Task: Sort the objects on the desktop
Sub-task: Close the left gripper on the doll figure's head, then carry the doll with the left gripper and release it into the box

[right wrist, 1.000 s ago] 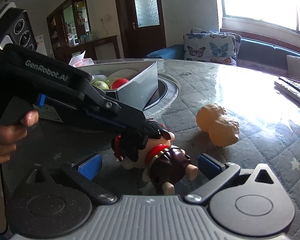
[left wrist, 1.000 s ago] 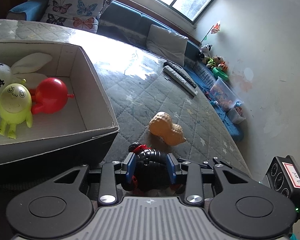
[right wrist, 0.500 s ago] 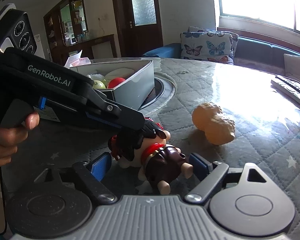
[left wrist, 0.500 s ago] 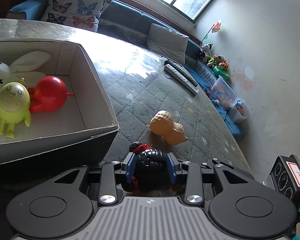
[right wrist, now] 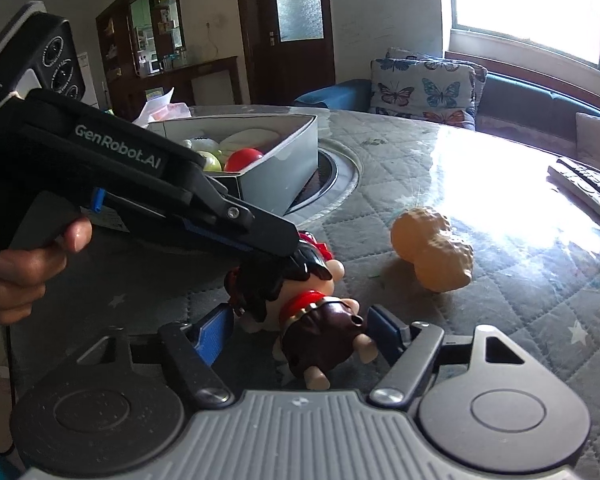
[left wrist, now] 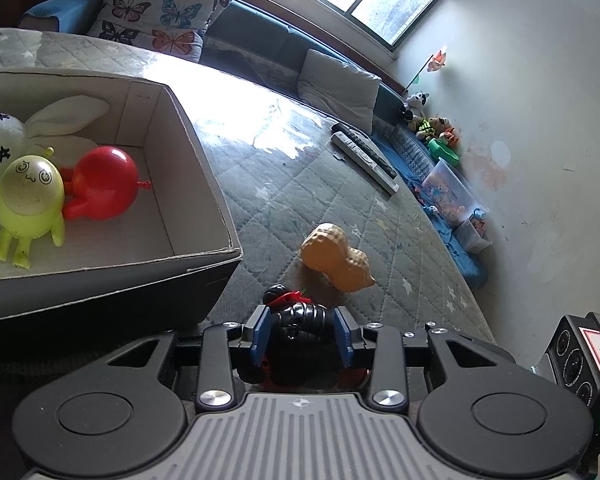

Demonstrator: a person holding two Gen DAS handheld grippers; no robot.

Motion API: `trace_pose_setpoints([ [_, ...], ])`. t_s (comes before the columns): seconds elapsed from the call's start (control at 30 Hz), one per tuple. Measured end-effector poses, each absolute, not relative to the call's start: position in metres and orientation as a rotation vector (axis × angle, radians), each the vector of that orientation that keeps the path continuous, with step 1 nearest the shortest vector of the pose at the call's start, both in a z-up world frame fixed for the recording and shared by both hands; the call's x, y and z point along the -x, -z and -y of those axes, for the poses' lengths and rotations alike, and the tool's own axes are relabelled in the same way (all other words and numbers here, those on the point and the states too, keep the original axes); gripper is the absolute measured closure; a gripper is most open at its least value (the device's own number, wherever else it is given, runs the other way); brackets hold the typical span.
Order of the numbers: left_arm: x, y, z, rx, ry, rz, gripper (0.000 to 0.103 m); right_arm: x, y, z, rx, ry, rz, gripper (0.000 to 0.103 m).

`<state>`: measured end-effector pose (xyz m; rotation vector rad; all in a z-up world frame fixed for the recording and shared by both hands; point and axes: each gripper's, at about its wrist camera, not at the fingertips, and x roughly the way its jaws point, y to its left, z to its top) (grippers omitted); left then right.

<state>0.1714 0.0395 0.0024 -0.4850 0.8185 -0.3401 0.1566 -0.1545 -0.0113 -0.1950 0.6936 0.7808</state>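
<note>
A dark-haired toy figure point(right wrist: 300, 292) with a red collar and brown body lies on the quilted table. My left gripper point(left wrist: 302, 330) is shut on its black head point(left wrist: 300, 314). In the right wrist view the left gripper's body point(right wrist: 140, 196) reaches in from the left onto the head. My right gripper point(right wrist: 300, 330) is open, its blue pads either side of the figure's brown body, apart from it. An orange peanut toy point(left wrist: 336, 256) lies just beyond; it also shows in the right wrist view point(right wrist: 432, 248).
A grey cardboard box point(left wrist: 204, 184) at left holds a red toy point(left wrist: 104, 188), a yellow-green figure point(left wrist: 28, 204) and a white plush point(left wrist: 4, 144). Two remote controls point(left wrist: 364, 156) lie further back. The table edge point(left wrist: 460, 280) runs along the right.
The right gripper has closed in around the figure's body and its pads have narrowed. The left gripper stays shut on the head; the view shifted slightly.
</note>
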Motion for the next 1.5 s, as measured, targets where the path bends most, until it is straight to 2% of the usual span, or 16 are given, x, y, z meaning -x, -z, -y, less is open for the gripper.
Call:
trace_pose_setpoints([
  [0.4, -0.175, 0.001, -0.04, 0.518, 0.328, -0.844, 0.056, -0.148, 0.011, 0.148, 0.238, -0.803, -0.692, 0.029],
  [0.67, -0.176, 0.003, -0.047, 0.564, 0.332, -0.88, 0.055, -0.148, 0.009, 0.153, 0.221, -0.779, -0.695, 0.045],
  [1.2, -0.145, -0.004, -0.048, 0.534, 0.382, -0.83, 0.057, -0.121, -0.007, 0.145, 0.271, -0.748, -0.664, 0.048],
  [1.5, -0.107, -0.044, -0.078, 0.564, 0.365, -0.673, 0.058, -0.103, -0.048, 0.118, 0.338, -0.785, -0.545, 0.048],
])
